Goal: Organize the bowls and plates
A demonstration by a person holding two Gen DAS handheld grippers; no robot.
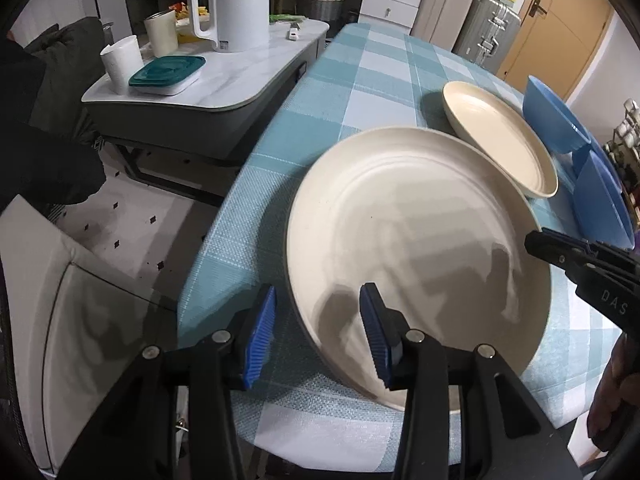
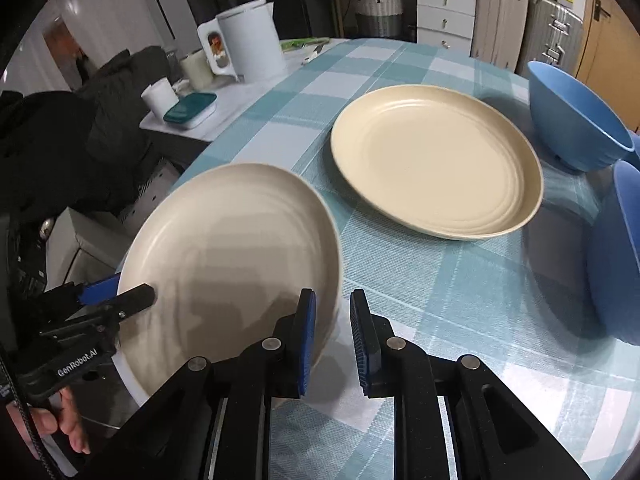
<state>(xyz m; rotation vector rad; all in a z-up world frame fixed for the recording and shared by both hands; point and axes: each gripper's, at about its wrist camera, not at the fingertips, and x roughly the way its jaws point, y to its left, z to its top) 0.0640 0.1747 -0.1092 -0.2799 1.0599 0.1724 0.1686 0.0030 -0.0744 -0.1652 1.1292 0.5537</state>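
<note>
A cream plate (image 1: 420, 240) (image 2: 232, 248) sits near the table's front left edge, its near rim raised. My left gripper (image 1: 318, 332) is open, its jaws straddling the plate's left rim without closing on it. My right gripper (image 2: 332, 340) straddles the plate's right rim, its jaws narrowly apart, and shows in the left wrist view (image 1: 560, 256). A second cream plate (image 2: 436, 160) (image 1: 500, 144) lies flat farther back. Two blue bowls (image 2: 576, 116) (image 2: 616, 256) stand at the right, also in the left wrist view (image 1: 556, 116) (image 1: 600, 200).
The table has a blue checked cloth (image 2: 460, 300). Left of it stands a low marble side table (image 1: 224, 76) with a white kettle (image 1: 236, 4), cups (image 1: 120, 64) and a teal-lidded box (image 1: 168, 74). Drawers, a basket and suitcases line the back wall.
</note>
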